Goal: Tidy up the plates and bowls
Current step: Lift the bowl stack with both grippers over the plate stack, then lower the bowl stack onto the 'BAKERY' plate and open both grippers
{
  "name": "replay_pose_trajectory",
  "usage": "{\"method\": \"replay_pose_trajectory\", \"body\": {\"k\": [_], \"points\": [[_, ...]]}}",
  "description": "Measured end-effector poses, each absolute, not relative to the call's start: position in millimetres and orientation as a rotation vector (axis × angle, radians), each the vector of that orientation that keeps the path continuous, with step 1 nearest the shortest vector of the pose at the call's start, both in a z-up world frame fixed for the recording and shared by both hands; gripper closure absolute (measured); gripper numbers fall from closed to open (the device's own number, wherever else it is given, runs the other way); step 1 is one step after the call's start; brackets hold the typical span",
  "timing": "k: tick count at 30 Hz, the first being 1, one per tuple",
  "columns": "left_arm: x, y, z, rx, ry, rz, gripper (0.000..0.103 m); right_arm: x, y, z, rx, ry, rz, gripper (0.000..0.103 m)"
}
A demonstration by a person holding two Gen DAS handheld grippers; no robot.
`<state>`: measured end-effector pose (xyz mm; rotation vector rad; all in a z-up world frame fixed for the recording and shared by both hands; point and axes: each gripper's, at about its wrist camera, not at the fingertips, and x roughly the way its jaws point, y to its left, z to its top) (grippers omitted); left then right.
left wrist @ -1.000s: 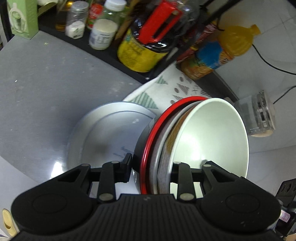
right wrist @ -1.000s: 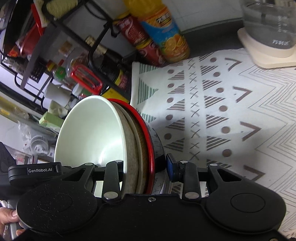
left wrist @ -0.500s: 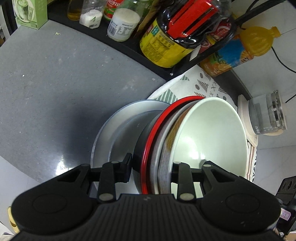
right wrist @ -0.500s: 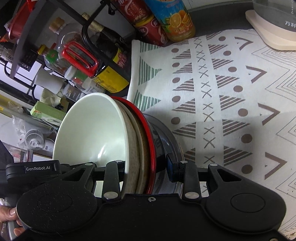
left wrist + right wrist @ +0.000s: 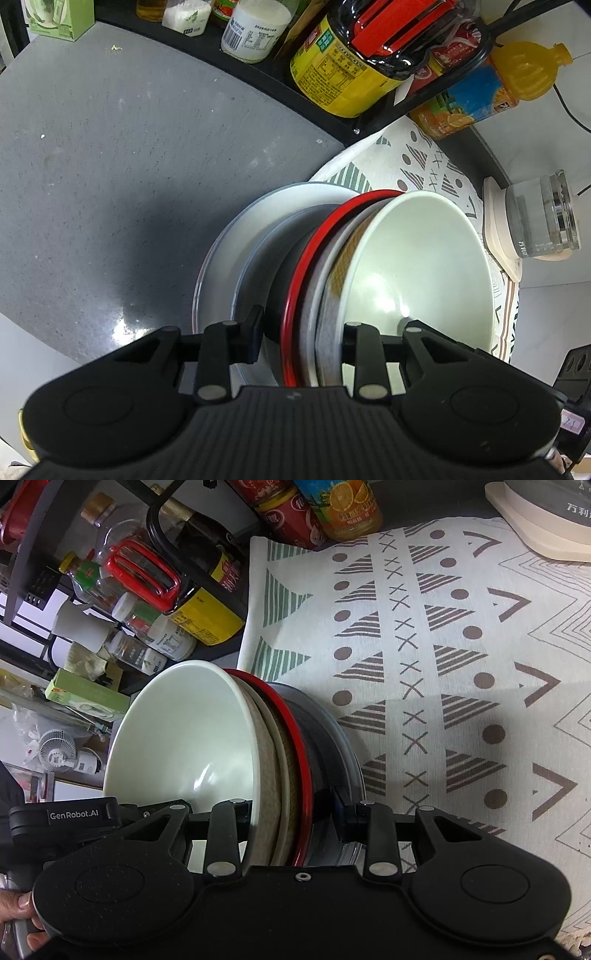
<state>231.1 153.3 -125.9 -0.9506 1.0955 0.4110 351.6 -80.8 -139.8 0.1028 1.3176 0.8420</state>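
A nested stack of bowls is held on edge between both grippers: a white bowl (image 5: 417, 273) innermost, a speckled beige bowl (image 5: 330, 295), a black bowl with a red rim (image 5: 295, 291), all against a grey plate (image 5: 236, 254). My left gripper (image 5: 301, 338) is shut on one side of the stack. My right gripper (image 5: 291, 816) is shut on the opposite side, where the white bowl (image 5: 184, 738), the red rim (image 5: 301, 753) and the grey plate (image 5: 351, 753) also show. The stack hangs over the edge of the patterned cloth (image 5: 461, 664).
A black rack (image 5: 221, 62) with a yellow-labelled oil jug (image 5: 347, 70), jars and sauce bottles runs along the back. An orange juice bottle (image 5: 480, 92) and a glass kettle (image 5: 539, 221) stand on the right. Grey countertop (image 5: 92, 166) lies on the left.
Both grippers have carried the stack away from the rack, toward the near side of the counter. The grip on the stack is unchanged.
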Motion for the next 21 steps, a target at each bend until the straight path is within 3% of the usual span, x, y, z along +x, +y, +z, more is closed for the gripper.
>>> {"method": "replay_pose_trajectory", "body": {"k": [17, 21], "points": [[239.2, 153.2, -119.4, -0.873, 1.103, 0.392, 0.069, 347.7, -79.6, -133.5, 0.100, 1.266, 0.818, 0.066], [240.6, 154.9, -104.4, -0.798, 1.101, 0.363, 0.065, 345.6, -82.7, -124.6, 0.107, 1.226, 0.797, 0.051]]}}
